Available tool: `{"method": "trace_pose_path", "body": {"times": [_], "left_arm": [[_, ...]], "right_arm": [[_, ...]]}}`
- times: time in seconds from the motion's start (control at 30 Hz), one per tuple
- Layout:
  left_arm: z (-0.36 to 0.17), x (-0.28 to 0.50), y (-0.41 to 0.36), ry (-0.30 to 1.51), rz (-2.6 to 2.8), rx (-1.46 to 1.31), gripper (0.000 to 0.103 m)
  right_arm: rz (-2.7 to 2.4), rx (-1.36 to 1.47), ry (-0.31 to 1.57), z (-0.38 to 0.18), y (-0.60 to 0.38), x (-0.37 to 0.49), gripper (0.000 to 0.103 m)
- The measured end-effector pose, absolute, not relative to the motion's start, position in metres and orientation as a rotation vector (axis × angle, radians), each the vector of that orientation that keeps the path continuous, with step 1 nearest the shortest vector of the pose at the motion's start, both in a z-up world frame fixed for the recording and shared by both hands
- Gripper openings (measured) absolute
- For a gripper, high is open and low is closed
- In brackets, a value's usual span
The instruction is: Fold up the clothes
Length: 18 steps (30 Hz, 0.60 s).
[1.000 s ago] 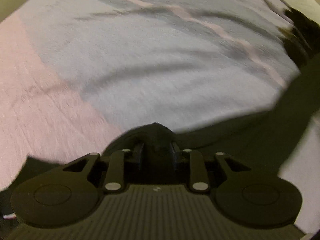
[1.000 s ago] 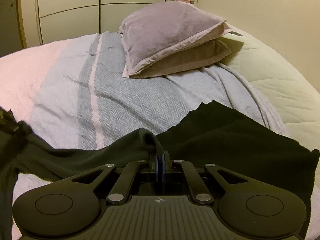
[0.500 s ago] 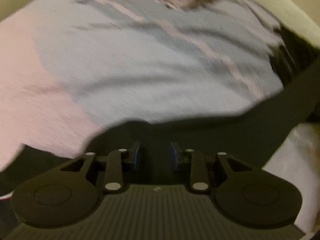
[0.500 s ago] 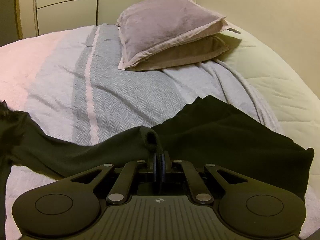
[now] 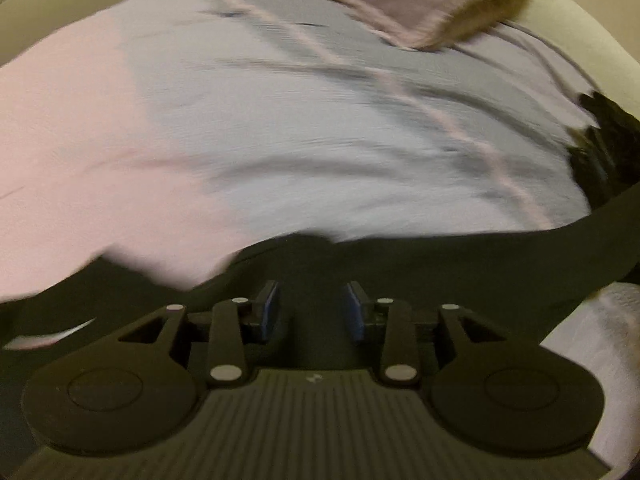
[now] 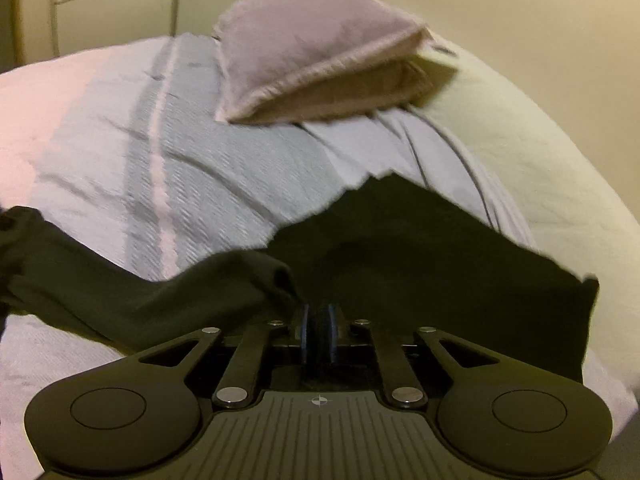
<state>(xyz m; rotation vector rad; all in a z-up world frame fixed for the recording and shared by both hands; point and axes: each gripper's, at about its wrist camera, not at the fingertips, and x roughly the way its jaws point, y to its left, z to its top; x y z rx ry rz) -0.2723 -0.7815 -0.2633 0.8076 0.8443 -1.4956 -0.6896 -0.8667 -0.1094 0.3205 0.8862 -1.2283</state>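
The left gripper (image 5: 313, 307) has its blue pads spread wide over the black garment (image 5: 460, 264), pinching nothing. Only the right wrist view shows the right gripper (image 6: 319, 334) clamped on that garment's bunched edge, the cloth lying across the striped blanket (image 6: 224, 168) below two stacked pillows (image 6: 312, 48). No writing is legible.

The black garment (image 6: 420, 264) lies spread across the near part of the bed, a dark, matte, soft-looking cloth with no print that shows. Its right portion rests flat, with a peaked far edge and a squared corner at the right (the weave is too dark to make out), while a narrower band (image 6: 120, 284) runs off to the left, its upper edge rolled over. In the left wrist view the same cloth (image 5: 460, 268) stretches as a dark strip across the frame.
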Motion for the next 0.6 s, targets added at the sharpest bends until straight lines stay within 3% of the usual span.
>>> {"method": "trace_pose_path", "body": {"times": [0.13, 0.33, 0.6], "left_arm": [[-0.248, -0.198, -0.726, 0.833, -1.342, 0.824, 0.04], [-0.243, -0.082, -0.668, 0.807, -1.2, 0.848, 0.043], [-0.28, 0.022, -0.663, 0.79, -1.301, 0.866, 0.043]], "right_arm": [[-1.256, 0.202, 0.825, -0.092, -0.848, -0.666, 0.049], [-1.036, 0.278, 0.704, -0.086, -0.832, -0.584, 0.052], [-0.57, 0.375, 0.822, -0.177, -0.842, -0.364, 0.055]]}}
